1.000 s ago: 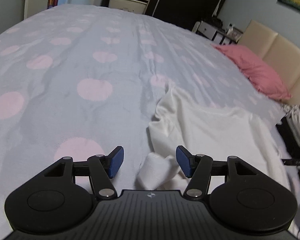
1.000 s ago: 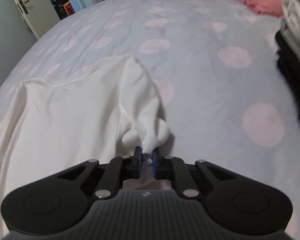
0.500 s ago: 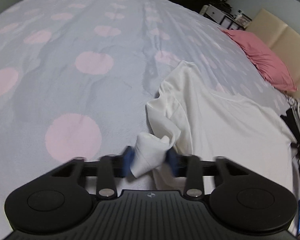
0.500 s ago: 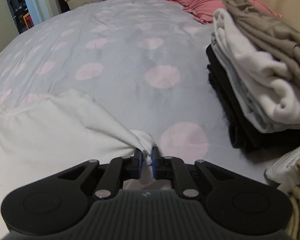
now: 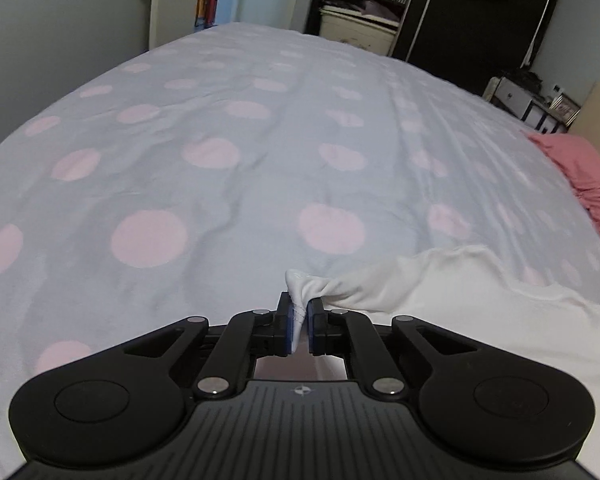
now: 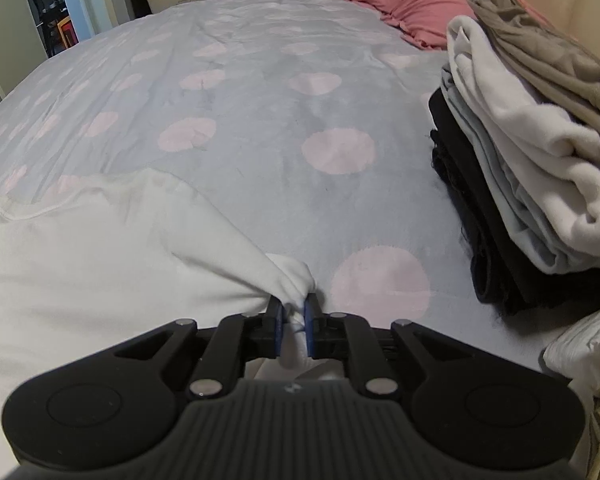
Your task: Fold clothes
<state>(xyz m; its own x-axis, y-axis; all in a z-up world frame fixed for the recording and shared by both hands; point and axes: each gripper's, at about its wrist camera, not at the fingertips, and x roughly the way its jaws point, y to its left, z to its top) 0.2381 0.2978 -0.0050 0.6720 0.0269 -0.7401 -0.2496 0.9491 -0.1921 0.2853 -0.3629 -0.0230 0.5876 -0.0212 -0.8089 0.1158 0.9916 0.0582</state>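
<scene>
A white shirt (image 5: 480, 300) lies on the grey bedspread with pink dots (image 5: 220, 184). My left gripper (image 5: 299, 322) is shut on a bunched end of the shirt, and the cloth stretches from it to the right. In the right wrist view the same white shirt (image 6: 100, 264) spreads to the left, and my right gripper (image 6: 293, 322) is shut on another bunched end of it, just above the bedspread (image 6: 300, 160).
A stack of folded clothes (image 6: 520, 168), black, white and tan, sits on the bed to the right of my right gripper. A pink pillow (image 6: 412, 8) lies at the far end; the same pink pillow (image 5: 584, 176) shows at the right. A dark wardrobe (image 5: 460, 12) stands beyond the bed.
My left gripper closed on the sleeve end that lay between its open fingers and lifted it. My right gripper pulled its end rightward, toward the stack of clothes, stretching the shirt out.
</scene>
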